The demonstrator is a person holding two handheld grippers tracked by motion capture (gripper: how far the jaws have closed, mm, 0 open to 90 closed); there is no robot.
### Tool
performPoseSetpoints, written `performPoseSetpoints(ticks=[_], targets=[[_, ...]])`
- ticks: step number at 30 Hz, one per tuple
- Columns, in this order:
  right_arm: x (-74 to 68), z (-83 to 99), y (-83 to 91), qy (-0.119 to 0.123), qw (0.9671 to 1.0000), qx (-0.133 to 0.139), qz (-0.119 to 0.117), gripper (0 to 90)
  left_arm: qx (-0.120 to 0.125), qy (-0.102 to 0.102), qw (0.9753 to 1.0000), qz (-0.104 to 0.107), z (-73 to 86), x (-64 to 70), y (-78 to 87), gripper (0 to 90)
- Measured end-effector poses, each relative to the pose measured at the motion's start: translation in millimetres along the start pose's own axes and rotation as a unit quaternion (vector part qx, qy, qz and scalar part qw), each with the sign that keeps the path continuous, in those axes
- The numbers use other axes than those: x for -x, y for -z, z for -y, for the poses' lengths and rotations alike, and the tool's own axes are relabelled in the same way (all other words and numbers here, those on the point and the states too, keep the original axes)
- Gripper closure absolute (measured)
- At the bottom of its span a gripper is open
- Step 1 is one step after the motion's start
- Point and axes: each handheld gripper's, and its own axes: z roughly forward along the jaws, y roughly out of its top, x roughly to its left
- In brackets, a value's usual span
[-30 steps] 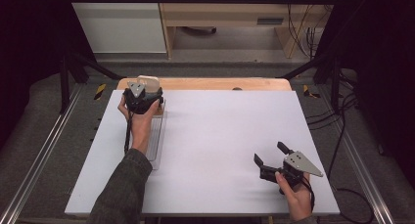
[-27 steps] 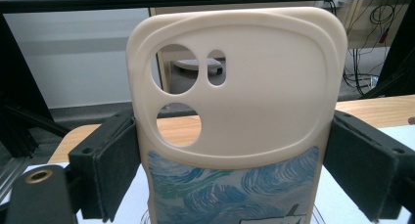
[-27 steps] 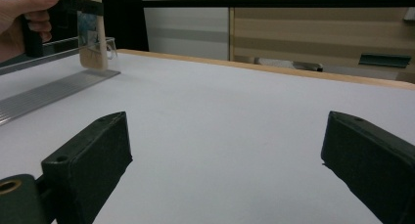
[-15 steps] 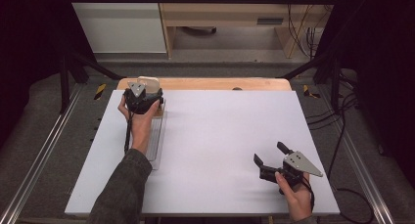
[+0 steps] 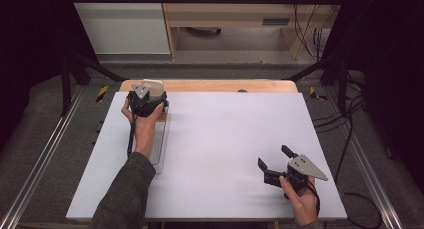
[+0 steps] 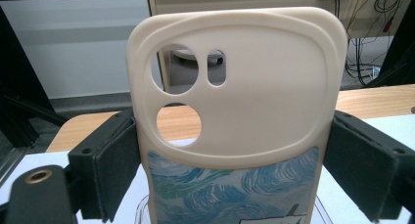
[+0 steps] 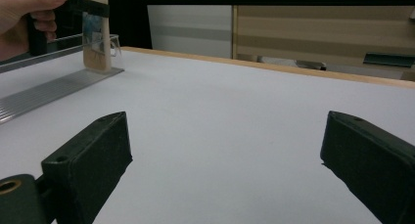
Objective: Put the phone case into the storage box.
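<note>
The phone case [image 6: 235,116] is held upright between the left gripper [image 5: 145,100]'s jaws; the right gripper [image 5: 277,165]'s jaws are spread wide above the bench [image 5: 220,139].

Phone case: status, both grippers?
Left gripper shut on phone case, held upright over the clear tray. Right gripper open, empty, low over the table. Nothing in the way.

**What we cannot make out**

In the left gripper view the phone case [image 6: 235,111] runs off the bottom edge, so we lose the lower part of its blue painted print. From the high view the left gripper [image 5: 146,100] covers most of the case. The clear tray [image 5: 159,144] lies partly under the forearm. The right gripper [image 7: 235,170] has its jaws cut by the frame.
</note>
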Motion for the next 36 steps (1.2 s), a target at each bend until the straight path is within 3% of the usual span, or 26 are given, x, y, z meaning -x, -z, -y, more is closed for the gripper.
performPoseSetpoints(ticks=[36], targets=[[-0.4, -0.1, 0.4, -0.004, 1.0, 0.0, -0.002, 4.3, -0.016, -0.006, 0.9998, -0.005, -3.4, -0.7, 0.2, 10.0]])
